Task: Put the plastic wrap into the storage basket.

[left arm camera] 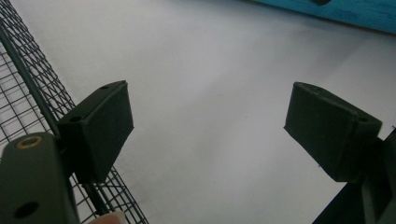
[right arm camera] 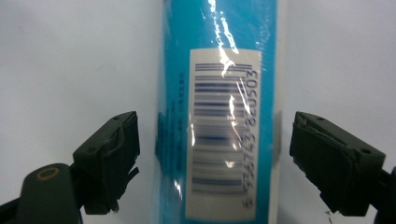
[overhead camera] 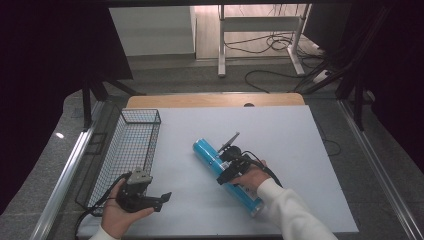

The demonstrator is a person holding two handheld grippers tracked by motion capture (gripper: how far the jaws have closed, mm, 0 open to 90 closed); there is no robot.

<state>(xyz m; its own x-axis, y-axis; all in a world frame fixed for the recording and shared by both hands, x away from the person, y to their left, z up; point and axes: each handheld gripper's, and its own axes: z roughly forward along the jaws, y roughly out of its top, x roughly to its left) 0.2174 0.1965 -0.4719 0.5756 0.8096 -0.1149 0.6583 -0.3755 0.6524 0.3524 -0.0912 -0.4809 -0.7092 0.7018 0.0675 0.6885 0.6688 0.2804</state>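
A blue cylindrical tube (overhead camera: 227,172) wrapped in glossy film lies on its side on the white worktop (overhead camera: 280,135), a little right of the middle, running diagonally from far left to near right. Its near end stops close to the worktop's near edge; its far end points toward the open middle of the sheet.

The right tool (overhead camera: 226,174) is over the tube's middle, held in the person's right hand (overhead camera: 250,176). In the right gripper view its jaws stand apart on either side of the tube (right arm camera: 219,112), a narrow strip of white showing between each pad and the film, so nothing is clamped. A barcode label (right arm camera: 223,135) faces the camera there.

The left tool (overhead camera: 162,198) sits near the worktop's near left corner in the left hand (overhead camera: 120,212), jaws apart with only bare white surface between them. Just to its left is a black wire basket (overhead camera: 131,150), a long mesh tray lying along the worktop's left edge; in the left gripper view its rim (left arm camera: 28,79) runs right beside the left jaw.

Between basket and tube the worktop is open, as is the far half and the whole right side up to the right edge. A wooden strip (overhead camera: 215,100) shows beyond the far edge of the white sheet.
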